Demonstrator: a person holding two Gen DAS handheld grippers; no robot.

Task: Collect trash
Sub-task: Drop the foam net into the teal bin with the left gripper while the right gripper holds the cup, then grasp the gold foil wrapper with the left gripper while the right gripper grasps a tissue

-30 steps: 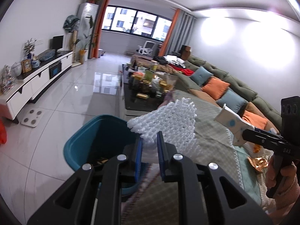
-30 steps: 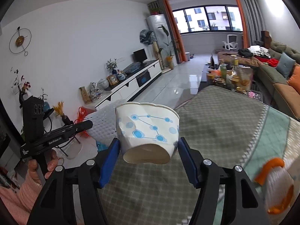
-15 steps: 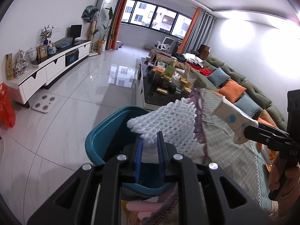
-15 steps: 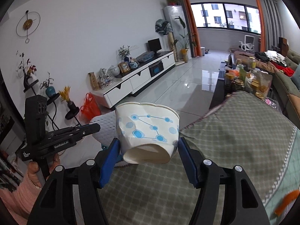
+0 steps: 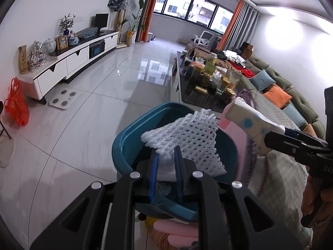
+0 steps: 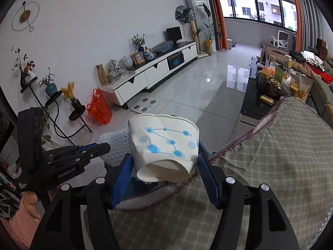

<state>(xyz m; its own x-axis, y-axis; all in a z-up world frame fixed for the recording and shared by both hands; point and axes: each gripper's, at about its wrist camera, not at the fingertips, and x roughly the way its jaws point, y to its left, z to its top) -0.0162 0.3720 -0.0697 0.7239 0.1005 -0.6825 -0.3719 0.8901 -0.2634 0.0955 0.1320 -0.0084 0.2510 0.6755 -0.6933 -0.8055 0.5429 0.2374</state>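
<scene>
White foam netting now over the teal bin.
Left gripper stays clamped on it; right gripper grips paper cup, nearing; release next.

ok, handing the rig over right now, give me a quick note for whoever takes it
Left gripper: shut on the white foam net, held above the teal bin.
Right gripper: shut on the crushed paper cup, over the edge of the checked table cover, beside the bin.
Done: both pieces picked up.
Left: release the net into the bin, then the cup. No other trash can be confirmed from these views.
</scene>
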